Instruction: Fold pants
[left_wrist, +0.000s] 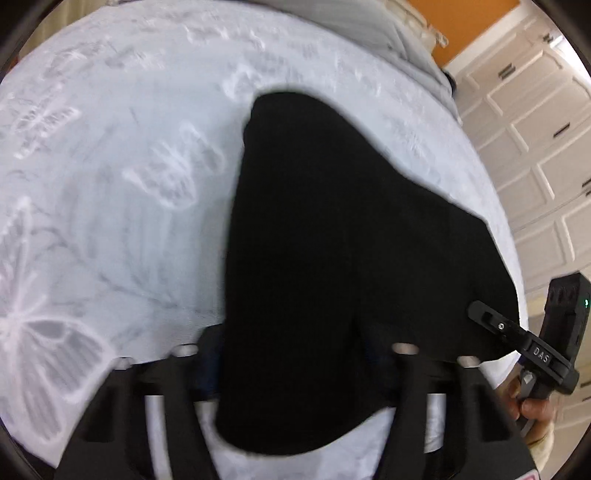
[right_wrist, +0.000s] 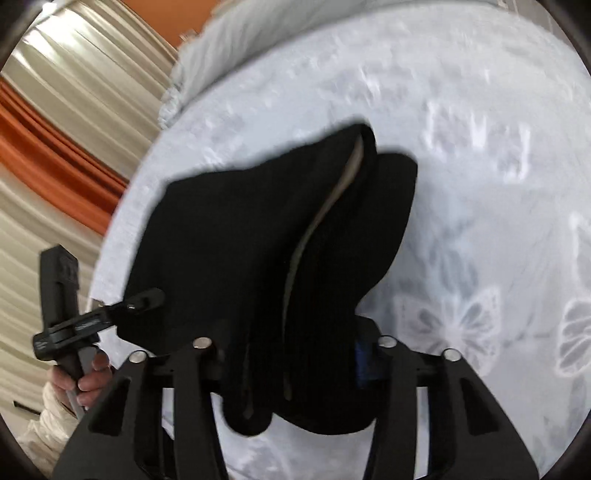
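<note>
Black pants (left_wrist: 332, 240) hang lifted over a white bed sheet with butterfly prints (left_wrist: 110, 184). My left gripper (left_wrist: 295, 354) is shut on one edge of the pants; the cloth covers its fingertips. My right gripper (right_wrist: 295, 350) is shut on another edge of the pants (right_wrist: 258, 229), where a pale inner waistband strip (right_wrist: 321, 221) shows. The right gripper also shows in the left wrist view (left_wrist: 491, 317), clamped on the cloth's right corner. The left gripper shows in the right wrist view (right_wrist: 144, 301), clamped on the left corner.
White panelled cabinet doors (left_wrist: 535, 147) stand right of the bed. Beige and orange curtains (right_wrist: 55, 147) hang on the other side. A grey blanket (left_wrist: 388, 26) lies at the far end of the bed.
</note>
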